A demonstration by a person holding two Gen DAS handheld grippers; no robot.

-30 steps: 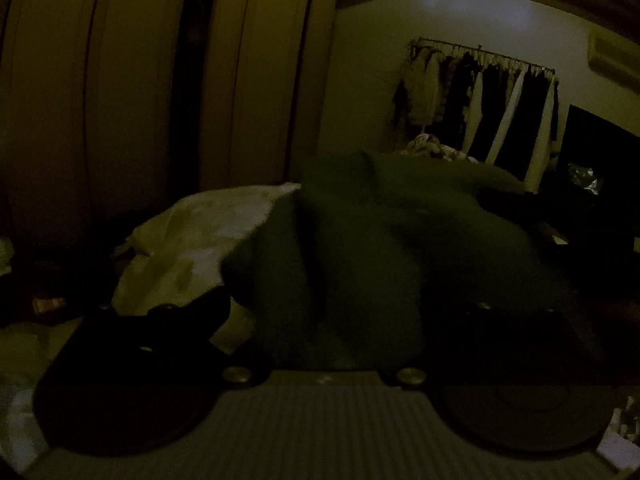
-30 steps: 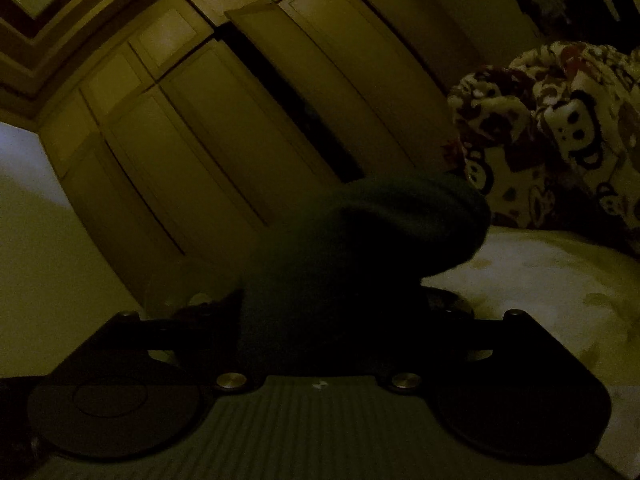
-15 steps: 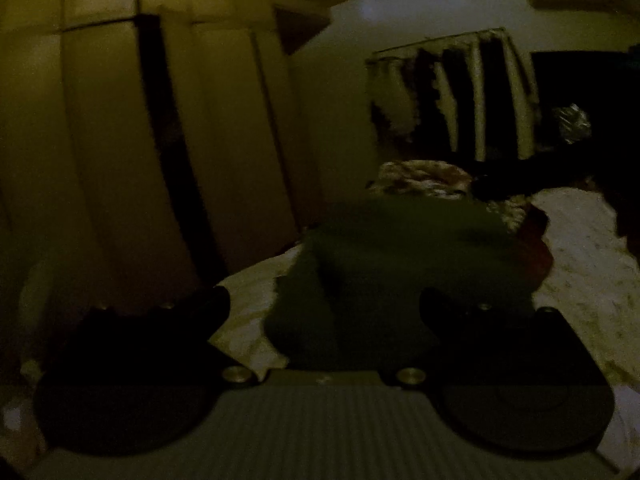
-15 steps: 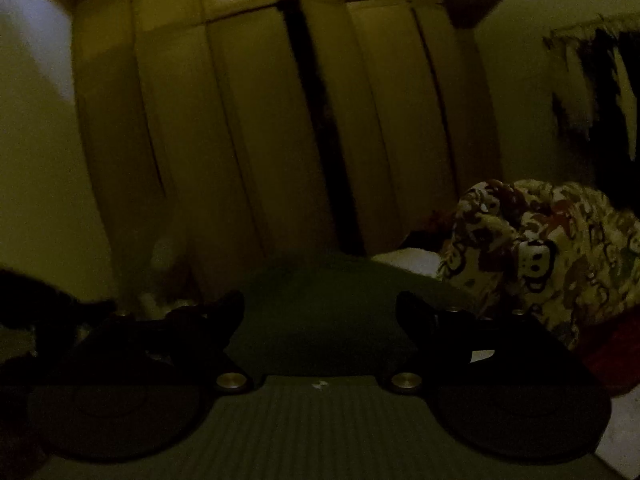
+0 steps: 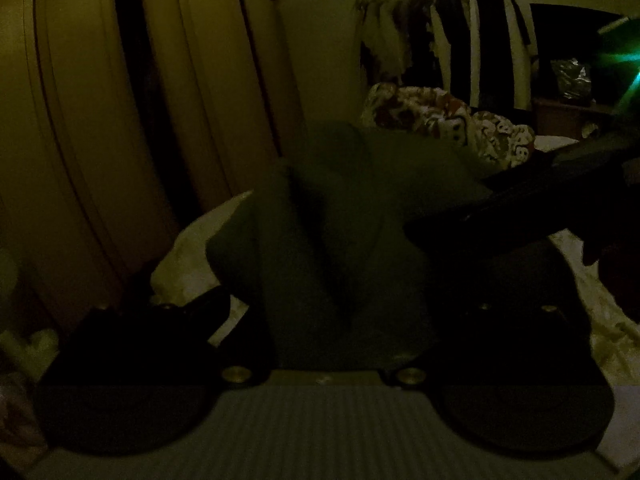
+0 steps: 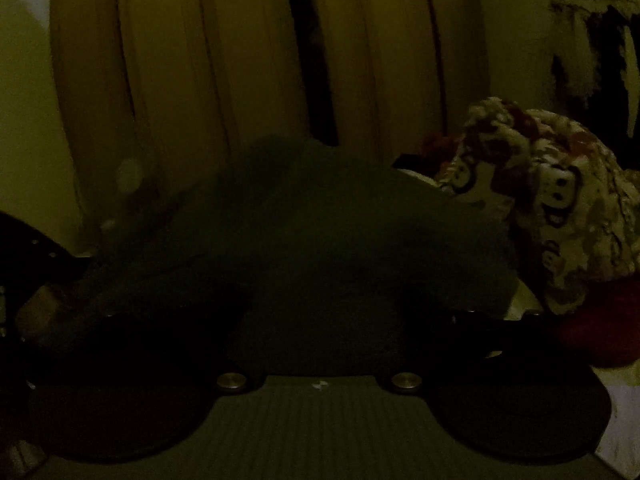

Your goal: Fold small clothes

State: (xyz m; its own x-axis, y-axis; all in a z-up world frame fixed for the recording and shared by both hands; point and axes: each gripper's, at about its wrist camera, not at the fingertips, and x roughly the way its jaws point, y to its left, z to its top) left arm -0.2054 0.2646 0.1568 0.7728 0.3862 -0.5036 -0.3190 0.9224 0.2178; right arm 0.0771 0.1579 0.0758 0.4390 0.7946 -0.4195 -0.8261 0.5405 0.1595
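The room is very dark. A dark green garment is bunched up between the fingers of my left gripper, held above the pale bed sheet. The same green garment fills the right wrist view and lies across the right gripper. Both grippers' fingertips are lost in cloth and shadow, so their closure does not show. The right gripper's dark body reaches in from the right in the left wrist view, beside the cloth.
A monkey-print blanket is heaped on the bed to the right, with red fabric below it. Tall wardrobe doors stand behind. A rack of hanging clothes lines the far wall.
Both grippers have swung and tilted with the green garment. The cloth is more bunched and raised now, and the right gripper has come into the left wrist view.
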